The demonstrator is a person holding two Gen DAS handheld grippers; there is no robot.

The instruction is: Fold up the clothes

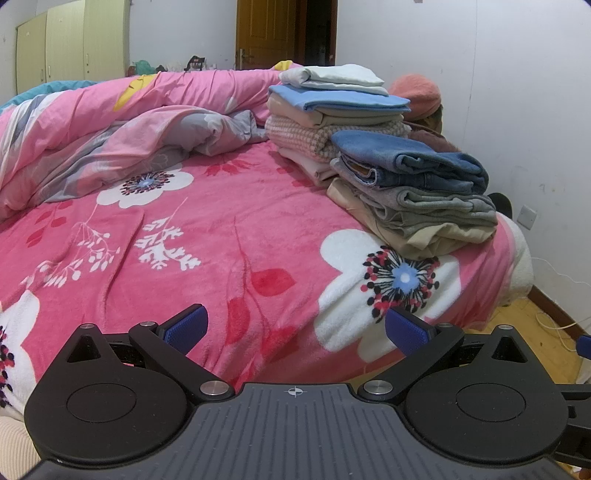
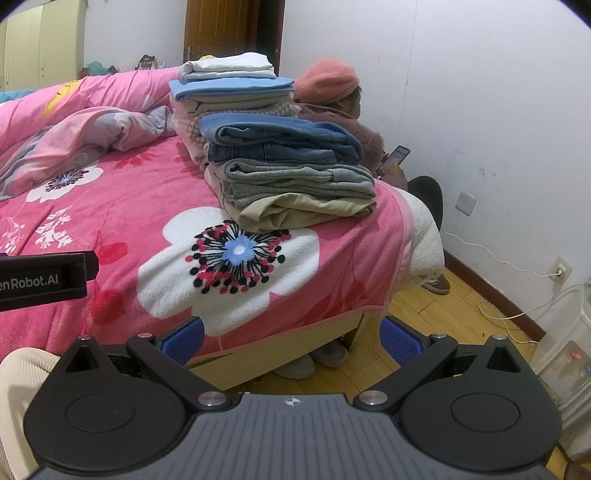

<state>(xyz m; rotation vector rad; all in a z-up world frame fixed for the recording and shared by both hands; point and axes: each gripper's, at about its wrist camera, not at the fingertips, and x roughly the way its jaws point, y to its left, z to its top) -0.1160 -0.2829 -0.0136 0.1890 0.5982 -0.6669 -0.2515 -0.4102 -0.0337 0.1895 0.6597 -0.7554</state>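
folded clothes (image 1: 413, 184), two stacks, bed's corner (image 2: 373, 240)

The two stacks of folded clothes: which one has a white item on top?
The farther, taller stack, topped by white cloth; the nearer stack has blue denim on top.

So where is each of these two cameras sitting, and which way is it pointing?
Left wrist: on the left gripper, jaws open, looking across the pink bedspread toward the folded stacks.
Right wrist: on the right gripper, open, aimed at the bed's corner and wooden floor; a cream sleeve shows.
Shared: the bedspread, the stacks and the door.
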